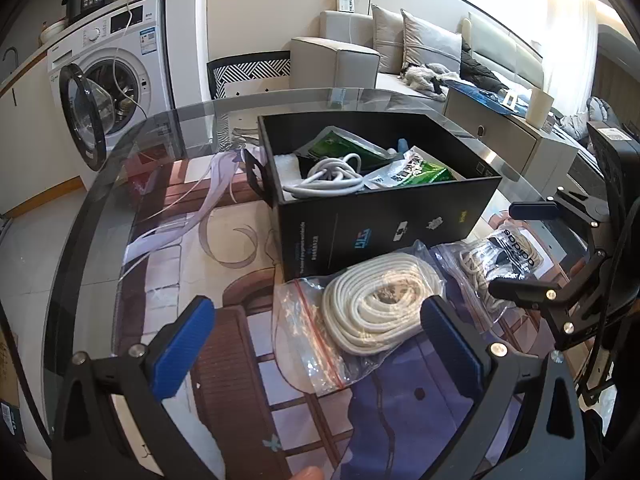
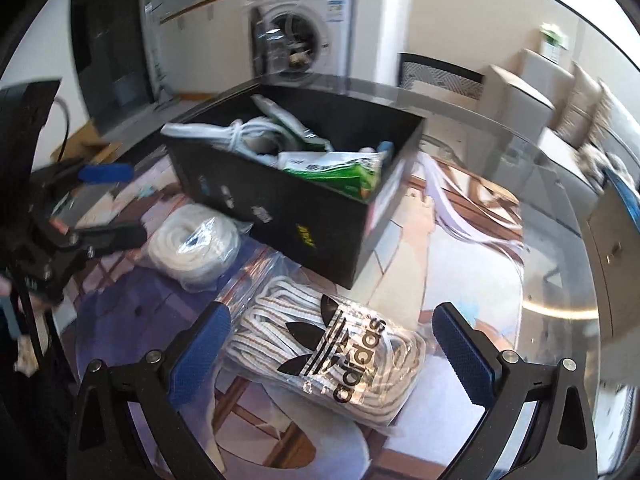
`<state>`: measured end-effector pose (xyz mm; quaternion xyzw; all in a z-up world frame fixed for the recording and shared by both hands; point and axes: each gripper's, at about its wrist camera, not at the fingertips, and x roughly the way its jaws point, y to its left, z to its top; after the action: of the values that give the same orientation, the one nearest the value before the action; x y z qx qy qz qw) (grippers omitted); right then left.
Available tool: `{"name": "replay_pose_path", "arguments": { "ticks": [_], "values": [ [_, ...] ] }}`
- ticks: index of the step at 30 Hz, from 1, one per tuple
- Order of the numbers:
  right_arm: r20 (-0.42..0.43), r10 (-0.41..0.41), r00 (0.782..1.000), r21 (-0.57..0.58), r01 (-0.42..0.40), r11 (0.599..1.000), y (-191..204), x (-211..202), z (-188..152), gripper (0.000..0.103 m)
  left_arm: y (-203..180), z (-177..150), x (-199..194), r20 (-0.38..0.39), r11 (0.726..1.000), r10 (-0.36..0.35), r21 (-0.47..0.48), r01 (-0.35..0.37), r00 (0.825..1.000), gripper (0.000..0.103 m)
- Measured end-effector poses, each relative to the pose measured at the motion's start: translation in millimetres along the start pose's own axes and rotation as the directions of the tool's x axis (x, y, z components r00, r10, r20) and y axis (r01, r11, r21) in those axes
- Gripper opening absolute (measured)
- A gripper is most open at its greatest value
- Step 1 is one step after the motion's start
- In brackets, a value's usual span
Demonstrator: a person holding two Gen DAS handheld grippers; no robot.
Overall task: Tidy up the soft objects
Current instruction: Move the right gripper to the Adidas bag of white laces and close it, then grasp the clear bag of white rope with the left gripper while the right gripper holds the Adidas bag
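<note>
Your left gripper (image 1: 316,344) is released, its jaws wide around the bag of white rope (image 1: 368,316) in the lower centre. Your right gripper (image 2: 332,348) is also released, its jaws on both sides of the adidas bag (image 2: 340,348). The black box (image 1: 376,200), already holding packets, stands just behind both bags.

Black box (image 1: 384,216), cream rope coil (image 1: 376,308), black-lettered adidas bag (image 2: 344,348), blue-padded grippers, green packets (image 1: 424,172).
</note>
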<state>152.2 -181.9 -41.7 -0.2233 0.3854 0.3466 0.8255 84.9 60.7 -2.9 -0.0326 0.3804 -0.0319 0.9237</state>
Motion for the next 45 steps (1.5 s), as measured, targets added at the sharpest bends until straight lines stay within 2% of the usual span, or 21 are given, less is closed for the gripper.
{"name": "replay_pose_path", "arguments": {
  "ticks": [3,7,11,15,18,21,28,31,33,37,39,45],
  "values": [
    [0.004,0.066,0.998,-0.114,-0.065,0.991,4.7,-1.1,3.0,0.103,0.1,0.0,-1.0,0.003,1.000,-0.002,-0.001,0.002,1.000,0.103],
    [-0.063,0.116,0.991,-0.197,-0.127,0.972,5.5,9.5,5.6,0.103,-1.1,-0.4,-1.8,0.004,1.000,-0.005,0.002,0.005,1.000,0.103],
    [-0.148,0.169,0.975,-0.187,-0.195,0.963,-3.5,22.8,5.1,0.103,-4.5,-0.5,-2.5,0.004,1.000,-0.007,0.009,0.007,1.000,0.103],
    [-0.171,0.199,0.965,-0.178,-0.228,0.957,-2.0,16.0,-7.3,0.103,-5.1,-0.9,-0.8,-0.001,1.000,-0.010,0.008,0.010,1.000,0.103],
    [-0.157,0.210,0.965,-0.171,-0.236,0.957,6.8,6.3,-22.4,0.103,-6.5,-2.2,2.2,-0.009,1.000,-0.010,0.010,0.010,1.000,0.103],
    [-0.106,0.229,0.968,-0.117,-0.241,0.963,13.0,-4.6,-30.4,0.103,-8.3,-3.5,5.3,-0.017,1.000,-0.017,0.009,0.017,1.000,0.103],
    [-0.052,0.171,0.984,-0.094,-0.175,0.980,39.0,0.5,-33.3,0.102,-14.5,-5.6,8.7,-0.030,0.999,-0.029,0.015,0.030,0.999,0.103],
    [-0.035,0.128,0.991,-0.084,-0.131,0.988,43.3,6.8,-26.0,0.094,-14.4,-6.1,9.6,-0.034,0.999,-0.040,0.008,0.041,0.999,0.103],
    [-0.014,0.126,0.992,-0.090,-0.127,0.988,46.3,8.4,-21.5,0.080,-14.4,-6.9,10.4,-0.037,0.999,-0.047,0.003,0.047,0.998,0.103],
    [0.004,0.135,0.991,-0.104,-0.133,0.986,47.0,7.3,-21.9,0.066,-14.7,-8.5,14.2,-0.047,0.999,-0.042,0.001,0.042,0.998,0.103],
    [0.000,0.141,0.990,-0.114,-0.140,0.984,46.7,4.5,-22.7,0.055,-15.4,-9.1,15.6,-0.051,0.999,-0.046,-0.001,0.046,0.998,0.103],
    [0.012,0.173,0.985,-0.098,-0.171,0.980,35.6,-6.6,-27.3,0.048,-18.4,-8.6,18.6,-0.060,0.998,-0.053,-0.017,0.053,0.997,0.103]
  ]
}}
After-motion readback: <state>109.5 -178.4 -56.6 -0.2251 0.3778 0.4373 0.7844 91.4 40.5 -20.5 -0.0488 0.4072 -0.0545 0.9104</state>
